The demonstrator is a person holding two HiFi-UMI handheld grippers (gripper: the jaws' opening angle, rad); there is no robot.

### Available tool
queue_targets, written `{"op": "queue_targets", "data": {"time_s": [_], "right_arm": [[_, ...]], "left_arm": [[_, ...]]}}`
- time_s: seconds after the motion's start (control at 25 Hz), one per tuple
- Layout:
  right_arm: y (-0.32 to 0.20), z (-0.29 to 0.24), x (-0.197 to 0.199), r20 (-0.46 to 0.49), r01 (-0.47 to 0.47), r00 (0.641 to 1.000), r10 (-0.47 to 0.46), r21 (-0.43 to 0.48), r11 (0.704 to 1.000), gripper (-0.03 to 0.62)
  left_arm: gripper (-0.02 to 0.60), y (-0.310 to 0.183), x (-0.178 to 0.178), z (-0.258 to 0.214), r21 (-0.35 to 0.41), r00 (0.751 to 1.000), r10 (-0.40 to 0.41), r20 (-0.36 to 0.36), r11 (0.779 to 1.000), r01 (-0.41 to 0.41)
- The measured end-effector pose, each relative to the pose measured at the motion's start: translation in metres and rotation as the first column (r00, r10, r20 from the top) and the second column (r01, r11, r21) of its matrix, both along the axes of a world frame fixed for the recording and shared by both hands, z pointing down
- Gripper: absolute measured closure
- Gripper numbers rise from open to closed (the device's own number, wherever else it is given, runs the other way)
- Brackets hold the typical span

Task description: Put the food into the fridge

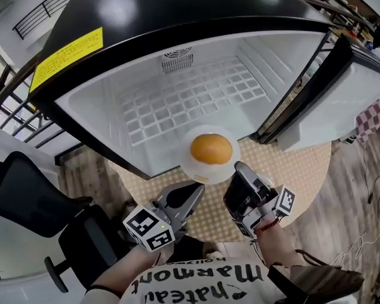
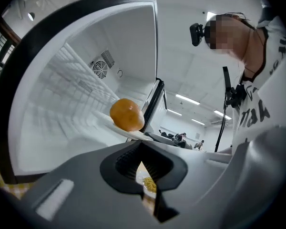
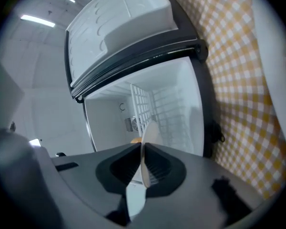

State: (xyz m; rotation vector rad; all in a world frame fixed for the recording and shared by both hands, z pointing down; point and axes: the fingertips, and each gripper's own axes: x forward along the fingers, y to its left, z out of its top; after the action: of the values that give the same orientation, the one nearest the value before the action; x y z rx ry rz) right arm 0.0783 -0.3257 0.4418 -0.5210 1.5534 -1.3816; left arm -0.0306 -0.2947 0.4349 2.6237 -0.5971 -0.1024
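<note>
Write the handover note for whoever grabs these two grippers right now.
Left gripper: shut on the near rim of the round white plate.
Right gripper: shut on the same plate's right rim.
Things: the round orange-brown bun sits on the plate, which is held at the mouth of the open black fridge, by the front of the white wire shelf.
Done: the fridge door is open and the food is at the opening.
Left: set the plate on the shelf, release both grippers, withdraw, close the door.

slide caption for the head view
Left gripper and right gripper hold a round white plate bearing round orange food at the open black fridge
</note>
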Motion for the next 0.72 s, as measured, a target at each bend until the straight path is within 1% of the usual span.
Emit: {"op": "queue_targets", "data": {"time_s": [0.16,0.36,0.52,0.72], "right_arm": [[-0.028,0.019,-0.003,-0.025,-0.008,1.000,0.007,-0.032,0.999,0.563],[-0.043,0.037,0.004,-0.035,-0.063,0.998,0.060,-0.078,0.995,0.563],[-0.058,0.046,0.013,-0.057,-0.100,0.994,0.095,-0.089,0.991,0.563],[-0.072,0.053,0.019,-0.110,-0.124,0.988,0.113,-0.101,0.987,0.563]], "left_arm": [[0.575,-0.025,0.000,0.015,-0.028,0.999,-0.032,-0.008,0.999,0.031],[0.575,-0.035,0.007,0.030,-0.062,1.000,-0.005,0.007,0.998,0.005],[0.575,-0.043,0.013,0.033,-0.063,1.000,0.011,-0.004,0.998,-0.011],[0.575,-0.047,0.018,0.038,-0.099,1.000,0.003,-0.020,0.995,-0.005]]}}
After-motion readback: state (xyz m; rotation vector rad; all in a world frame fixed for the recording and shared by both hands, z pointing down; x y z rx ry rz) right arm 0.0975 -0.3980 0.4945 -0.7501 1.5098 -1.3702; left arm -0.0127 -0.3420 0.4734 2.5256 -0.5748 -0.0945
